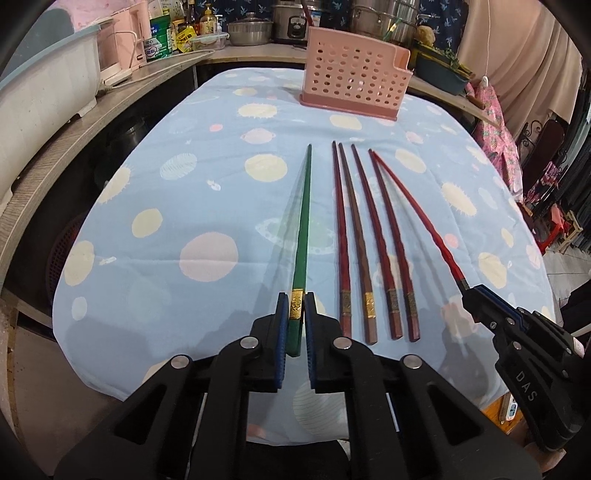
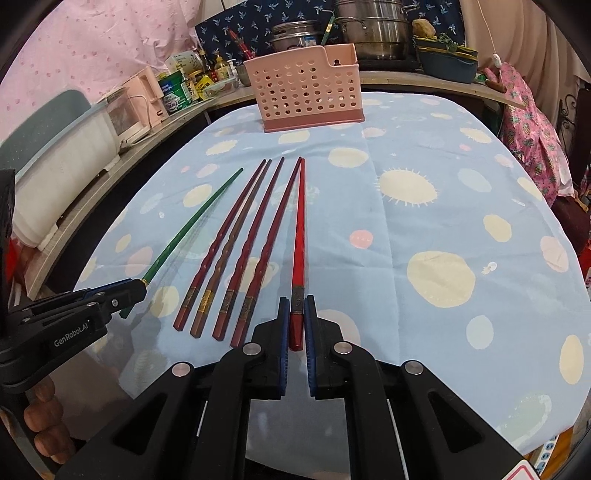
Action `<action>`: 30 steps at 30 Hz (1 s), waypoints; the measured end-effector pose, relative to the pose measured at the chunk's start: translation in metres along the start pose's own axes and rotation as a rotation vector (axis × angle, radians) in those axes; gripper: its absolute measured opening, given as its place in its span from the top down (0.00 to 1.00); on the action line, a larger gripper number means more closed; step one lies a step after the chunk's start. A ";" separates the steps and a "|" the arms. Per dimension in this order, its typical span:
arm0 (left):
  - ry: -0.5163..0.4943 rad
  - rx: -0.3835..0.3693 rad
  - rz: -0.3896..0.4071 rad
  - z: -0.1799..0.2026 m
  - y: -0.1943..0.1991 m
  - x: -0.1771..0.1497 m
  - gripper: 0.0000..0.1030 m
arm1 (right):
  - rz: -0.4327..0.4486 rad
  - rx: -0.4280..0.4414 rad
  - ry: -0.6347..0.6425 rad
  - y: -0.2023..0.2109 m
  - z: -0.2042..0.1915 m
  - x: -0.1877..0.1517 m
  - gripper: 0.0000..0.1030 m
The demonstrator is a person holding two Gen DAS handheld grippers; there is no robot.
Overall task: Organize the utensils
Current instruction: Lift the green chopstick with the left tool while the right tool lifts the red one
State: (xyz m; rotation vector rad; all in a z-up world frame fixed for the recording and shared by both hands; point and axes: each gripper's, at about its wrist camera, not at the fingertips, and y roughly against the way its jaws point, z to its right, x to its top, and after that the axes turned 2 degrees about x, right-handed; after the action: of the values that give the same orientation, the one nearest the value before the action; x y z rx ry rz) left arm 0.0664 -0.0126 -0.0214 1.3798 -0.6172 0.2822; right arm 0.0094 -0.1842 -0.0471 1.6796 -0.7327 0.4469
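My left gripper (image 1: 296, 295) is shut on the thick end of a green chopstick (image 1: 302, 229), which also shows in the right wrist view (image 2: 184, 230). My right gripper (image 2: 296, 298) is shut on the thick end of a bright red chopstick (image 2: 299, 236), seen too in the left wrist view (image 1: 417, 210). Both chopsticks point away toward a pink perforated utensil holder (image 1: 352, 81) (image 2: 306, 92) at the far side of the table. Several dark red and brown chopsticks (image 1: 369, 236) (image 2: 240, 247) lie side by side on the cloth between the two held ones.
The table wears a light blue cloth with pale dots (image 2: 439, 280). A wooden counter (image 1: 55, 147) curves behind and to the left, with a white tub (image 1: 40, 92), bottles and steel pots (image 2: 373, 29). Pink patterned fabric (image 2: 528, 122) hangs at the right.
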 end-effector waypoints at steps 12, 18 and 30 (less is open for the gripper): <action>0.032 -0.042 0.091 -0.008 0.040 0.035 0.92 | 0.157 0.001 -0.018 0.053 0.010 0.042 0.93; 0.040 -0.040 0.160 -0.011 0.061 0.061 0.92 | 0.249 -0.006 -0.014 0.077 0.017 0.074 0.93; 0.057 -0.038 0.280 -0.015 0.087 0.125 0.94 | 0.379 -0.001 0.003 0.095 0.023 0.139 0.93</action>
State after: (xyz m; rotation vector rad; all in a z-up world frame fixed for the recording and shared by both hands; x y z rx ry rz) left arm 0.1252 -0.0018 0.1199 1.2437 -0.7655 0.5291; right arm 0.0437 -0.2490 0.1061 1.5396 -1.0541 0.7125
